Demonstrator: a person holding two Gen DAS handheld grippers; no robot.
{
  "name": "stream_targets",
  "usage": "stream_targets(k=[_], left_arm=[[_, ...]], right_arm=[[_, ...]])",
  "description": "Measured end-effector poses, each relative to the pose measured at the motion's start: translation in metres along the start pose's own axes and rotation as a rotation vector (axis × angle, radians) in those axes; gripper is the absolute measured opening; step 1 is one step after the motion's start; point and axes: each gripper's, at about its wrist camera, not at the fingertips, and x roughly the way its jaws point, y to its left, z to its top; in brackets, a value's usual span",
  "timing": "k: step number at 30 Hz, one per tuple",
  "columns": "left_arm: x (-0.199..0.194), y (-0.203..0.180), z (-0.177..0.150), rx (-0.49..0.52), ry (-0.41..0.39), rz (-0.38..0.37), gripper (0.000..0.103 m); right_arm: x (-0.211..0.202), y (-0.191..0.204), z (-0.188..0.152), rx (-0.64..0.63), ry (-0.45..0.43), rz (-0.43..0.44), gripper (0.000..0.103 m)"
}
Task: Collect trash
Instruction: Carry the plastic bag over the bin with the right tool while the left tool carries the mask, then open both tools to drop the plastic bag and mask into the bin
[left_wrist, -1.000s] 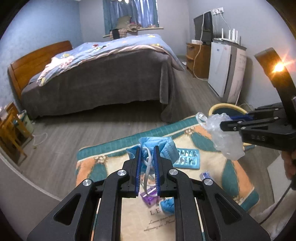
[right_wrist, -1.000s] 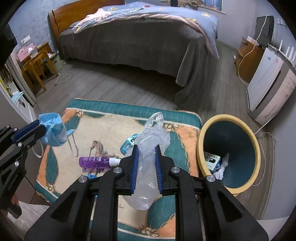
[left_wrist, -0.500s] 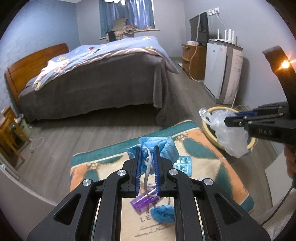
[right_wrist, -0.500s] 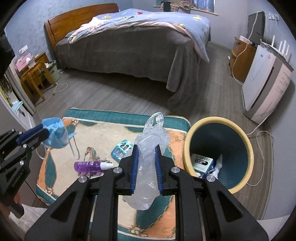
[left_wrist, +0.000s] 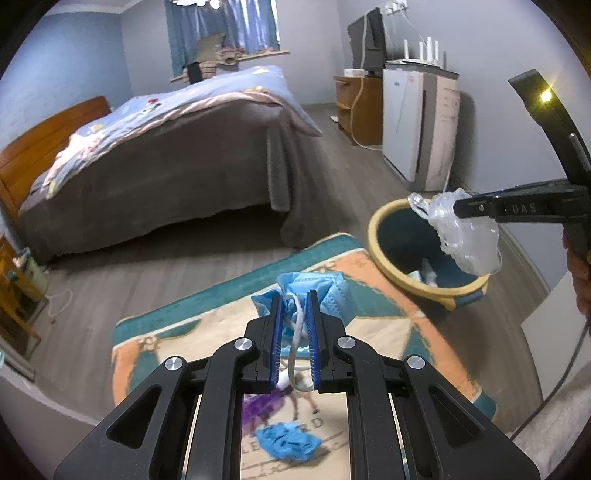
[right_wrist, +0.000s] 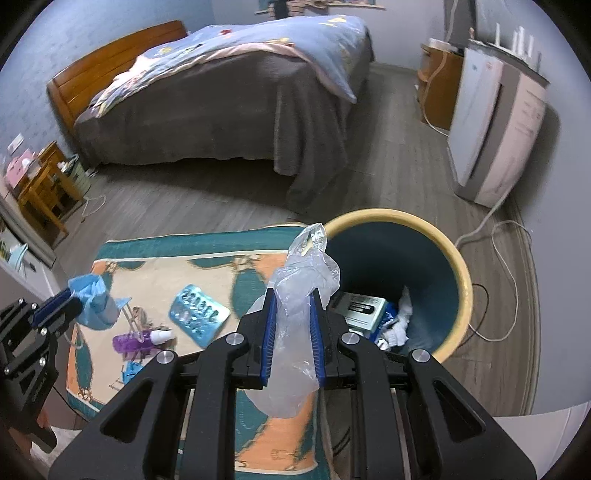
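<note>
My left gripper (left_wrist: 292, 295) is shut on a blue face mask (left_wrist: 325, 291), held above the rug; it also shows in the right wrist view (right_wrist: 92, 299). My right gripper (right_wrist: 292, 293) is shut on a clear plastic bag (right_wrist: 299, 332), held just left of the yellow-rimmed bin (right_wrist: 458, 266); in the left wrist view the bag (left_wrist: 465, 236) hangs over the bin's rim (left_wrist: 376, 236). The bin holds a box and crumpled paper (right_wrist: 399, 317). On the rug lie a purple bottle (right_wrist: 136, 339), a blister pack (right_wrist: 199, 314) and a blue scrap (left_wrist: 288, 443).
The patterned rug (right_wrist: 155, 273) lies on grey wood floor. A bed (right_wrist: 229, 92) fills the back. A white appliance (right_wrist: 495, 122) and a wooden cabinet (right_wrist: 436, 85) stand at the right wall, with a cable (right_wrist: 509, 251) on the floor beside the bin.
Both grippers have shifted right toward the bin with their loads. The plastic bag now hangs at the bin's rim. Both stay shut.
</note>
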Motion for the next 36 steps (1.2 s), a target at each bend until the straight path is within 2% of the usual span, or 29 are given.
stream_targets(k=[10,13,19,24,29,36], left_arm=[[0.014,-0.041,0.008,0.050,0.017,-0.052,0.014],[0.023,-0.051,0.010,0.047,0.045,-0.081,0.014],[0.040,-0.076,0.022,0.115,0.055,-0.103,0.014],[0.073,-0.091,0.034,0.086,0.114,-0.183,0.014],[0.101,-0.109,0.050,0.080,0.129,-0.241,0.014],[0.137,-0.133,0.068,0.101,0.119,-0.267,0.014]], right_arm=[[0.018,-0.049,-0.001,0.091,0.042,-0.043,0.017],[0.025,-0.062,-0.001,0.111,0.061,-0.054,0.017],[0.043,-0.093,-0.006,0.178,0.107,-0.079,0.017],[0.057,-0.115,-0.011,0.222,0.142,-0.106,0.017],[0.069,-0.120,-0.012,0.221,0.166,-0.125,0.017],[0.079,-0.112,-0.006,0.185,0.159,-0.131,0.017]])
